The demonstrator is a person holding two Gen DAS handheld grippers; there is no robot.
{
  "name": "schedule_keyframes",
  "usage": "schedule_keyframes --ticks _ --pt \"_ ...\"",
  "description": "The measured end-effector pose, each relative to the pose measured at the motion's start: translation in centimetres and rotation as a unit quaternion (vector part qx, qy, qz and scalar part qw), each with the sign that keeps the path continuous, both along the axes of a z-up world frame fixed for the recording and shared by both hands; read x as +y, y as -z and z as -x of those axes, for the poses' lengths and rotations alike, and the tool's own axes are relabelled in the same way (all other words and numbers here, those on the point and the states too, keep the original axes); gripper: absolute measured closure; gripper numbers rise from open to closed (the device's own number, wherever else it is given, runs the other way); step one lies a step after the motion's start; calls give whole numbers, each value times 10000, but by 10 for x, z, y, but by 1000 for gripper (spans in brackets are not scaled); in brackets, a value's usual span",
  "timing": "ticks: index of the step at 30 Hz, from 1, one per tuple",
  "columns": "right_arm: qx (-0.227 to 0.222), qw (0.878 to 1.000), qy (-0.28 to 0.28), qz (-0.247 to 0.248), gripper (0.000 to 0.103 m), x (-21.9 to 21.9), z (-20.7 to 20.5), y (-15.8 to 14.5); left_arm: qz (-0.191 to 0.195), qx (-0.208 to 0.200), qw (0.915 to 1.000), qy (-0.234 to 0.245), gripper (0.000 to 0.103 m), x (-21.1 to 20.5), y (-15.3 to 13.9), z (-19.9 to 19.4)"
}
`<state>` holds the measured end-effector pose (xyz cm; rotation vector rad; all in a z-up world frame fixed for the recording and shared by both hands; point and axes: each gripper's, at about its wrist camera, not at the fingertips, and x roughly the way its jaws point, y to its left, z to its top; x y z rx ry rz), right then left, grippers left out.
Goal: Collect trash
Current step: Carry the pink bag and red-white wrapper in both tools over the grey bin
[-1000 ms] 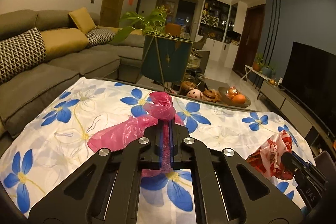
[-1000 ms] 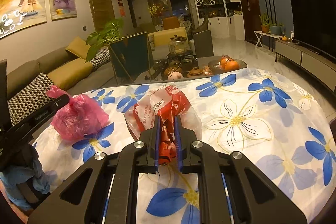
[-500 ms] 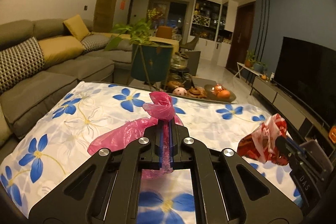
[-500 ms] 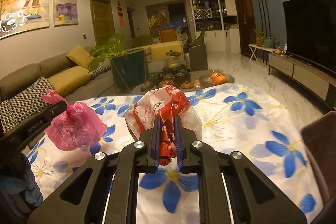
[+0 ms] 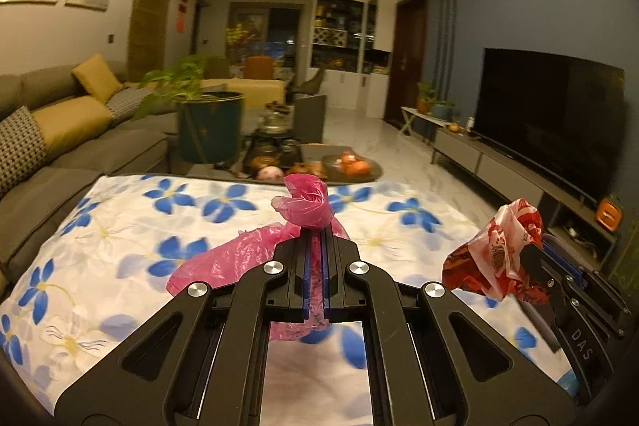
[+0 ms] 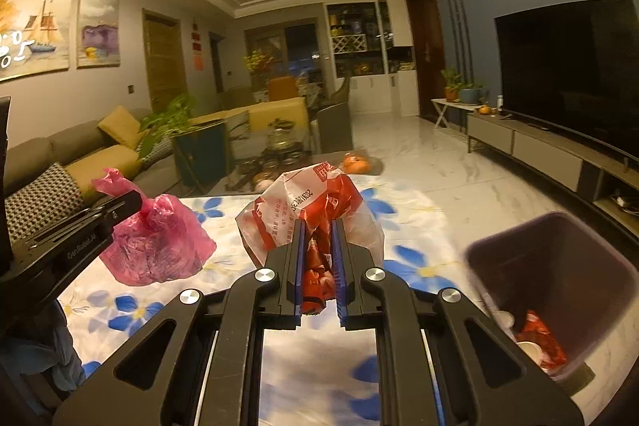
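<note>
Left wrist view: the left gripper [image 5: 315, 242] has its two blue-lined fingers pressed together on the twisted neck of a crumpled pink thin plastic bag [image 5: 235, 258]. The knot of the bag stands above the fingertips and the body of the bag hangs down to the left of them, above a white cloth with blue flowers [image 5: 120, 226] that covers the surface. The bag seems lifted off the cloth, near the middle of it.

At the right edge of this view the right gripper [image 5: 531, 258] comes in from the side and pinches a red and white printed plastic bag [image 5: 491, 258], which hangs over the right edge of the cloth.

Right wrist view: the right gripper [image 6: 319, 226] is clamped on the lower part of the red and white printed plastic bag [image 6: 303, 210], and the bag bulges up above the fingertips. To the left, the left gripper [image 6: 120, 206] holds the pink bag [image 6: 159, 246] in the air over the left side of the flowered cloth [image 6: 399, 226]. At the lower right, just beside the right edge of the cloth, stands a dark purple square plastic bin [image 6: 551, 266]. Its mouth is open, and red and white scraps lie on its bottom.
</note>
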<state>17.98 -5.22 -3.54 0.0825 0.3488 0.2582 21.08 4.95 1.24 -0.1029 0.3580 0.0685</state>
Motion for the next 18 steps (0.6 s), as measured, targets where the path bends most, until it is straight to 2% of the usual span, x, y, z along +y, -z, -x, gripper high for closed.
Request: schedule_keyframes --ticks 9,18 --pt "-117 9974 707 55 90 -66 9 1 -55 -42 9967 808 100 -81 -2 -8" --pt "-251 9877 1534 195 89 -128 10 4 57 -96 9859 1669 100 -166 3 -26"
